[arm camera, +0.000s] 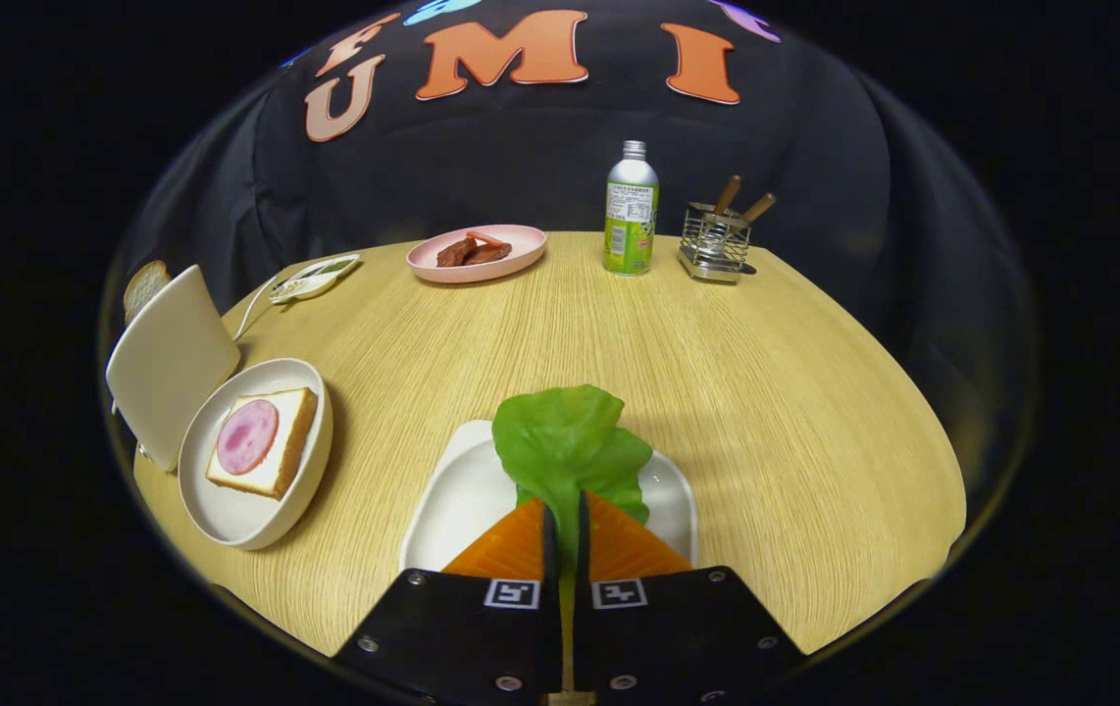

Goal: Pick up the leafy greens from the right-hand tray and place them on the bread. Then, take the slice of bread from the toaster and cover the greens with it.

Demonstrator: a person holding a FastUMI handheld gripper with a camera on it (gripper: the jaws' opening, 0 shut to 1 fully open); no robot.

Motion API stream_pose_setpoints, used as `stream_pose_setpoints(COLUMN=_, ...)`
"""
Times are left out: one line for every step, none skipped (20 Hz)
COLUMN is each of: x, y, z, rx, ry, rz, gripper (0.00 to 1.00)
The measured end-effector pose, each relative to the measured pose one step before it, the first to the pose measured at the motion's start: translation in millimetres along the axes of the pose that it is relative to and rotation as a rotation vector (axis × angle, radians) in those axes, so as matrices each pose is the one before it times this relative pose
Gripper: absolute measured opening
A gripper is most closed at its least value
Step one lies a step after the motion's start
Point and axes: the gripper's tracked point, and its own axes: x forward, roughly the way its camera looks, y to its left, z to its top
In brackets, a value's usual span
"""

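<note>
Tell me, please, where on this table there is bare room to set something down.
The gripper, shut on the leafy greens, is over the white tray. The table's widest bare patch lies between that tray, the bottle and the utensil holder. The centre, short of the pink plate, is bare too. The side with the toaster and bread plate is crowded.

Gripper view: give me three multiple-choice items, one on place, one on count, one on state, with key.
1. Where is the plate with the ham-topped bread?
A. left of the fingers, by the toaster
B. behind the bottle
C. under the utensil rack

2. How many wooden handles stick out of the rack?
A. none
B. two
C. five

3. The gripper is:
A. wide open
B. shut on the bottle
C. shut on the lettuce leaf

Key: 1 A, the plate sits beside the toaster. 2 B, two handles rise from the rack. 3 C, the gripper pinches the lettuce leaf above the tray.
</note>
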Motion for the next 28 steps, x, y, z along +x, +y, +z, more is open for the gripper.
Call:
stream_pose_setpoints(x=-1.36, y=0.45, z=0.44, rx=-0.00350, ry=-0.00066, rz=-0.00736, gripper=0.05)
stream_pose_setpoints(x=-2.11, y=-0.31, z=2.12, rx=-0.00560, ry=-0.00086, rz=-0.00671, gripper=0.04)
stream_pose_setpoints(x=-1.54, y=0.33, z=3.94, rx=0.00286, ry=-0.00300, rz=0.00001, gripper=0.05)
stream_pose_setpoints(x=-2.40, y=1.85, z=5.66, rx=0.01171, ry=-0.00555, rz=0.00423, gripper=0.04)
stream_pose_setpoints(x=-3.71, y=1.95, z=5.08, rx=0.01247, ry=-0.00319, rz=0.00809, gripper=0.04)
stream_pose_setpoints(x=-3.77, y=3.77, z=5.32, rx=0.00687, ry=-0.00108, rz=0.00783, gripper=0.04)
stream_pose_setpoints(x=-4.25, y=4.86, z=4.94, rx=-0.00183, ry=-0.00517, rz=0.00635, gripper=0.04)
stream_pose_setpoints(x=-3.97, y=4.68, z=5.73, rx=-0.01049, ry=-0.00590, rz=0.00280, gripper=0.04)
stream_pose_setpoints(x=-3.26, y=5.26, z=5.92, rx=-0.01493, ry=-0.00857, rz=0.00199, gripper=0.04)
stream_pose_setpoints(x=-4.97, y=7.17, z=6.50, rx=-0.01263, ry=-0.00958, rz=0.00568, gripper=0.04)
stream_pose_setpoints(x=-4.58, y=6.75, z=6.48, rx=-0.00874, ry=-0.00809, rz=0.00867, gripper=0.04)
stream_pose_setpoints(x=-4.62, y=8.06, z=5.65, rx=-0.00934, ry=-0.00543, rz=0.00705, gripper=0.04)
stream_pose_setpoints(x=-4.24, y=8.31, z=4.76, rx=-0.00929, ry=-0.00339, rz=0.00618, gripper=0.04)
stream_pose_setpoints(x=-3.63, y=9.14, z=6.24, rx=-0.00696, ry=-0.00574, rz=0.00949, gripper=0.04)
stream_pose_setpoints(x=-3.71, y=9.16, z=7.26, rx=-0.00290, ry=-0.00785, rz=0.01071, gripper=0.04)
stream_pose_setpoints(x=-2.25, y=10.71, z=6.95, rx=-0.00538, ry=-0.01045, rz=0.01159, gripper=0.04)
stream_pose_setpoints(x=-2.22, y=10.47, z=5.90, rx=-0.00857, ry=-0.00805, rz=0.01020, gripper=0.04)
stream_pose_setpoints(x=-2.77, y=11.68, z=4.76, rx=-0.00999, ry=-0.00522, rz=0.01353, gripper=0.04)
stream_pose_setpoints(x=-1.87, y=10.90, z=2.75, rx=-0.00809, ry=-0.00395, rz=0.01380, gripper=0.04)
stream_pose_setpoints(x=-1.86, y=10.68, z=3.47, rx=-0.00609, ry=-0.00210, rz=0.01555, gripper=0.04)
stream_pose_setpoints(x=-1.88, y=11.03, z=2.03, rx=-0.00166, ry=-0.00041, rz=0.01627, gripper=0.04)
stream_pose_setpoints(x=0.47, y=11.33, z=1.77, rx=-0.00201, ry=0.00003, rz=0.01335, gripper=0.04)
stream_pose_setpoints(x=2.01, y=9.61, z=0.84, rx=-0.00378, ry=0.00143, rz=0.01203, gripper=0.04)
stream_pose_setpoints(x=2.96, y=8.36, z=-1.64, rx=-0.00467, ry=0.00527, rz=0.01065, gripper=0.04)
stream_pose_setpoints(x=3.51, y=7.92, z=-1.62, rx=-0.00629, ry=0.00674, rz=0.01014, gripper=0.04)
stream_pose_setpoints(x=3.76, y=8.73, z=-3.06, rx=-0.00756, ry=0.00673, rz=0.01026, gripper=0.04)
stream_pose_setpoints(x=4.58, y=6.81, z=-2.61, rx=-0.00584, ry=0.00614, rz=0.00720, gripper=0.04)
stream_pose_setpoints(x=4.04, y=6.28, z=-3.61, rx=-0.00155, ry=0.00618, rz=0.00989, gripper=0.04)
